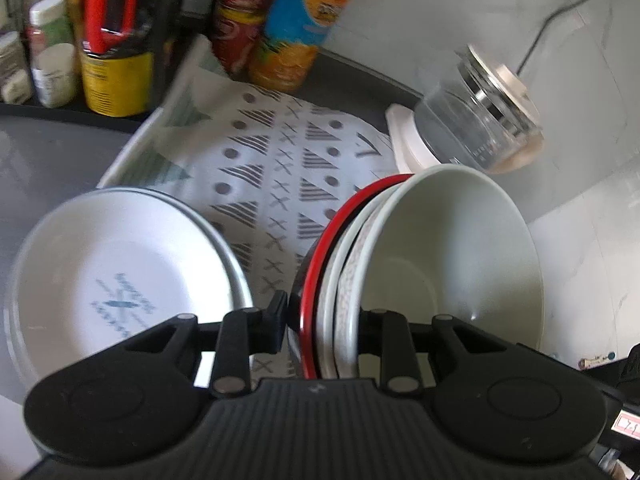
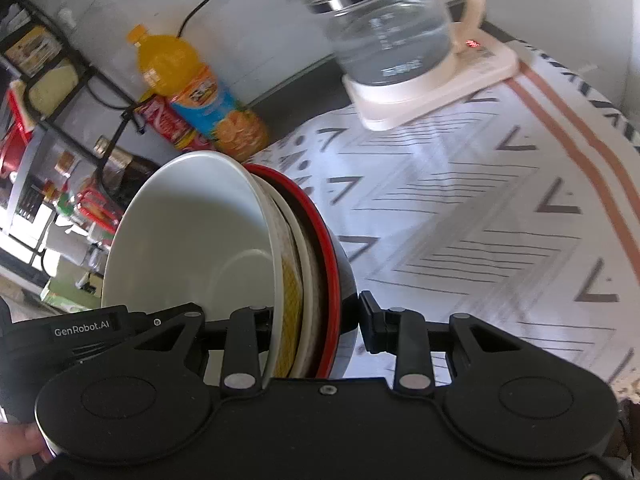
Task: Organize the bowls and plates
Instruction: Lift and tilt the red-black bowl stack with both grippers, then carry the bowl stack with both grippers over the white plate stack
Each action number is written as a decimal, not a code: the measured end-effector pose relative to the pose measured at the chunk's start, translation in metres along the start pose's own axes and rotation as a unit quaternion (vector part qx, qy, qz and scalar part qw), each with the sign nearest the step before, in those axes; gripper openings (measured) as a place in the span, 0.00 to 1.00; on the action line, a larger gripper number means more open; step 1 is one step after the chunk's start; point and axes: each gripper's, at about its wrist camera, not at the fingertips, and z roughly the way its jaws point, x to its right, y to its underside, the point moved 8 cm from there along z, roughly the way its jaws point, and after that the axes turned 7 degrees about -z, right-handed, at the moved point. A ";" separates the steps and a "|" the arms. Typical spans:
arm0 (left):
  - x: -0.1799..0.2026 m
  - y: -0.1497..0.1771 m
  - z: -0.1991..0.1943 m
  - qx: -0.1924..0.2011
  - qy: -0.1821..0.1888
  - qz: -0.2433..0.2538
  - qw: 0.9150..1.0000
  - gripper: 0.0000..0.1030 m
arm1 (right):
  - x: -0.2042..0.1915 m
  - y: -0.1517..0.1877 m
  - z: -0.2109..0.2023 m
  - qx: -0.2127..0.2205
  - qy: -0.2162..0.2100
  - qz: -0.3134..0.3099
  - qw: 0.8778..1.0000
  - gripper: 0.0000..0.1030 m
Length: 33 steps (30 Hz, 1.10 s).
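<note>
Closest in, both pairs of tongs are clamped on one stack of bowls [image 1: 400, 272] held on edge above the table: the left tongs [image 1: 322, 320] pinch its rim from one side and the right tongs [image 2: 316, 320] from the opposite side, each with one finger inside the white bowl [image 2: 192, 240] and the other against the black outside of the red-rimmed bowl [image 2: 326, 248]. Between those two sit a couple of pale, patterned bowls, nested tight. Just left of the stack, only the left view shows a white plate [image 1: 120, 276] with a blue mark in its middle, lying on what looks like another plate below it. Under everything the table [image 1: 44, 152] is dark grey, covered by a white cloth [image 2: 480, 220] printed with grey triangles, crosses and lines; the right view alone shows its rust-coloured stripes. Farther back on the cloth stands a glass kettle [image 2: 388, 40] on a cream base, a small red light showing on it in the right view. Beyond that, an orange drink bottle [image 2: 200, 92] and a red can [image 1: 240, 20] stand against the pale wall, where a black cord [image 1: 560, 12] runs to a socket. A black rack [image 2: 60, 92] of jars and bottles fills the far left.
</note>
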 end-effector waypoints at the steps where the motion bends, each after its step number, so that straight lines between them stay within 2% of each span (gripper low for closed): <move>1: -0.004 -0.001 -0.003 0.003 -0.002 -0.003 1.000 0.26 | -0.005 0.000 0.002 -0.001 -0.003 -0.003 1.000 0.31; 21: -0.093 -0.025 -0.057 0.052 -0.026 -0.088 0.994 0.26 | -0.101 0.003 0.037 -0.037 -0.052 -0.068 0.996 0.31; 33: -0.142 -0.022 -0.073 0.060 -0.041 -0.130 0.989 0.26 | -0.140 0.019 0.059 -0.066 -0.066 -0.095 0.991 0.31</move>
